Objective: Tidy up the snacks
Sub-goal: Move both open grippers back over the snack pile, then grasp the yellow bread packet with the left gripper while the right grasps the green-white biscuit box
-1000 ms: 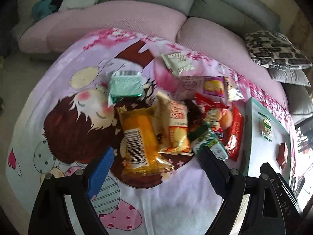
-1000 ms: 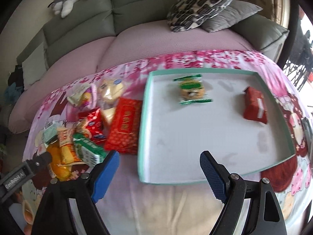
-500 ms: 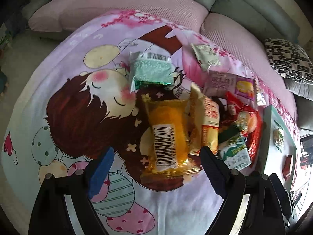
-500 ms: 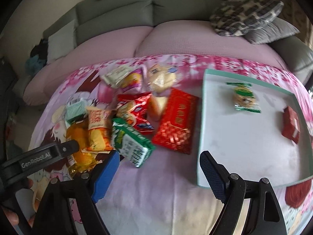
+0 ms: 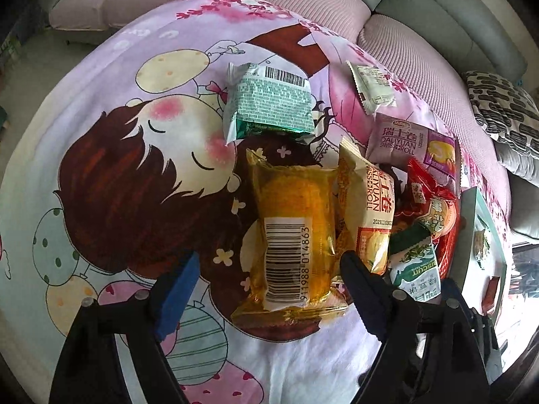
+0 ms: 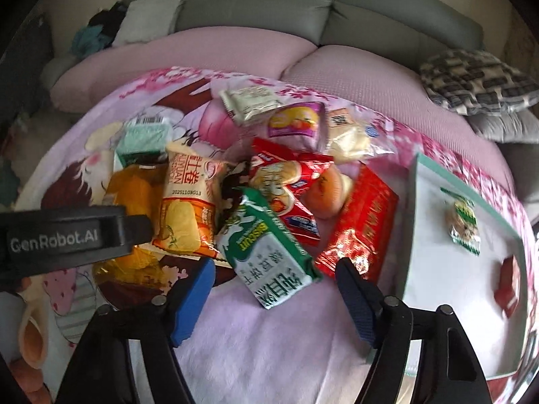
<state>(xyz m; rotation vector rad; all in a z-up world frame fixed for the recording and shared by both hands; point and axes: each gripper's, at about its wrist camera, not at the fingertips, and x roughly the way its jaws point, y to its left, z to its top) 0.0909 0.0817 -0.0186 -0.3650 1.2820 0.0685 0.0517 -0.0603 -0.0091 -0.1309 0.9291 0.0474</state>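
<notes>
Pick-up step, both hands closing in on the snack pile on the cartoon-print pink cloth (image 5: 141, 141) covering the surface; sorting into the shallow white tray with teal rim (image 6: 419, 222) at frame right looks barely begun, with only a small green-wrapped cookie (image 6: 464, 224) and a red packet (image 6: 508, 284) in it. Left gripper (image 5: 269, 281) straddles the lower end of the clear yellow cake packet with barcode label (image 5: 293, 235), bottom centre of the left view; jaws fairly wide, closing, pads not yet pressing on it. Right gripper (image 6: 274, 293) frames the green-and-white biscuit pack (image 6: 269, 252), lower centre of the right view; jaws medium-wide, closing, pack between them, no contact seen. Next move probably: drop lower, pinch each packet across its width, lift clear of neighbours, carry to tray.
</notes>
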